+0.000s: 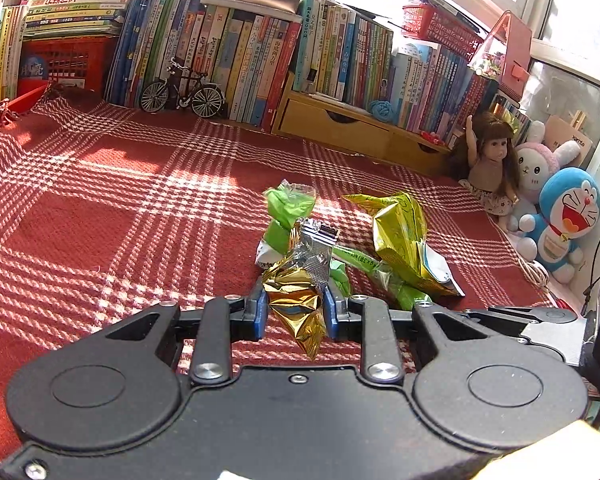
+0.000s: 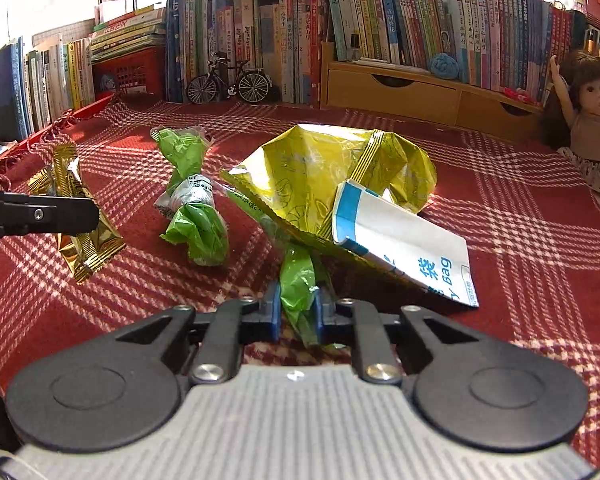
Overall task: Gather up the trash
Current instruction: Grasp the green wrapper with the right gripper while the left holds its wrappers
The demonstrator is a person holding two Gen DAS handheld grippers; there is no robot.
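On the red plaid cloth (image 1: 100,208) lies a pile of trash. My left gripper (image 1: 294,296) is shut on a crumpled gold foil wrapper (image 1: 296,308), which the right wrist view shows lifted at the left as the gold wrapper (image 2: 80,224) beside the left gripper (image 2: 88,216). My right gripper (image 2: 298,292) is shut on a green plastic wrapper (image 2: 296,272) that runs under a yellow-green foil bag (image 2: 324,176). A white and blue paper bag (image 2: 404,248) sticks out of that bag. A twisted green wrapper (image 2: 192,200) lies between the two grippers.
Rows of books (image 1: 240,52) and a wooden drawer unit (image 1: 340,124) line the far edge, with a model bicycle (image 1: 182,94) in front. A doll (image 1: 492,160) and plush toys (image 1: 564,220) sit at the right. A red crate (image 1: 64,60) stands back left.
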